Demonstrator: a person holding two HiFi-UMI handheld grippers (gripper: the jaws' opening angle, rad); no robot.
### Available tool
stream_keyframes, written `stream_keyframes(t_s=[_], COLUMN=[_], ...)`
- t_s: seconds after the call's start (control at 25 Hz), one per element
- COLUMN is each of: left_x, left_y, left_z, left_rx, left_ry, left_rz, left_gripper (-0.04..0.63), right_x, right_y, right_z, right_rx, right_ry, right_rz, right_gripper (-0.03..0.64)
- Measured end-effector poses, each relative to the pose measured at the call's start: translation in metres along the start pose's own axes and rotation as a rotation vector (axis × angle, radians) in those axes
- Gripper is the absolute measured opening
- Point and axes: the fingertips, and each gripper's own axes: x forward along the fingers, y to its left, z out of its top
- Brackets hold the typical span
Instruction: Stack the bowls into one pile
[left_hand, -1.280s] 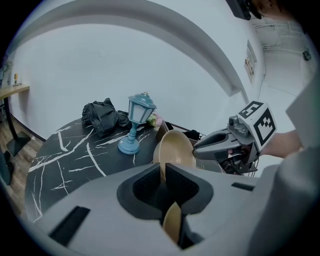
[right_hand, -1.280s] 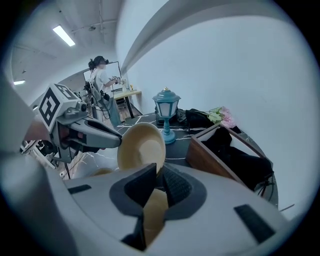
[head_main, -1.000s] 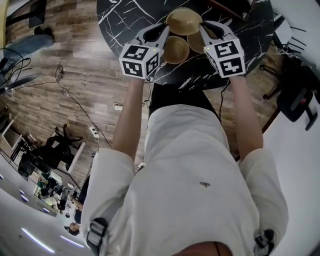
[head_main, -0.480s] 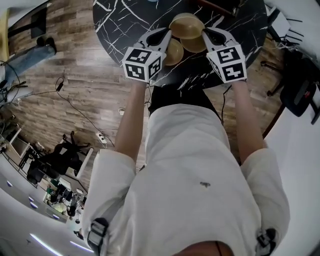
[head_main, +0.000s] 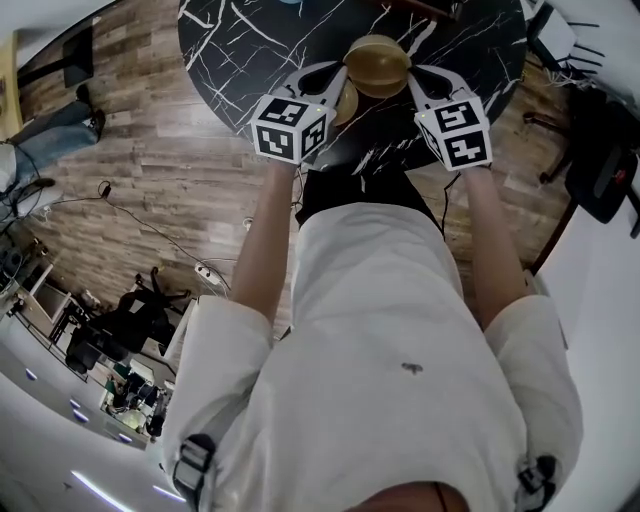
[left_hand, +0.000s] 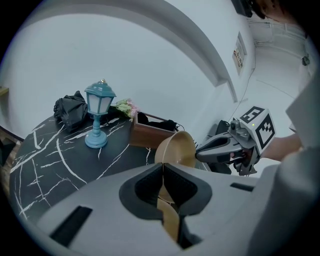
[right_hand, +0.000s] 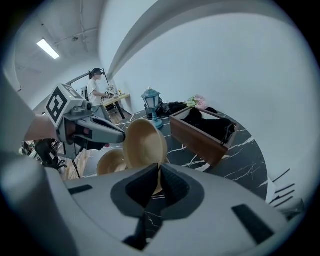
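Tan bowls meet over a black marble table (head_main: 250, 40) as I work one pair of tongs in each hand. My right tongs (right_hand: 157, 172) are nipped narrow on the rim of the tilted bowl (right_hand: 144, 145). Their jaws have just been closing with that rim between them, and the bowl stands steeply tipped. My left tongs (left_hand: 163, 172) are pinched tight on the thin rim of the second bowl (right_hand: 111, 161), which sits lower, its hollow showing. Seen from above, the tilted bowl lies farther out over the table, between the tips of both tongs. It overlaps the second bowl, which shows just beside the left tongs; whether the two bowls touch I cannot tell. Farther back on the table stand a blue lantern (left_hand: 99, 112), a brown wooden box (left_hand: 150, 131) with dark cloth in it, a few pink flowers (left_hand: 126, 106) and a black bundle (left_hand: 71, 111). Wood-plank floor (head_main: 150, 170) spreads around the table.
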Motion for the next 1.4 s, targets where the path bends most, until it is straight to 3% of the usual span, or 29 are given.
stream_keyframes(t_s=[0.68, 1.4], left_x=[0.007, 0.024], left_y=[-0.010, -0.005], left_z=[-0.036, -0.051], left_rx=[-0.026, -0.015], left_ry=[0.121, 0.195], left_rz=[-0.026, -0.012], left_gripper=[0.012, 0.014], right_x=[0.005, 0.020], right_y=[0.009, 0.007], right_z=[-0.038, -0.057], right_rx=[0.014, 0.026], right_ry=[0.090, 0.151], right_rz=[0.061, 0.075], right_gripper=[0.026, 0.041])
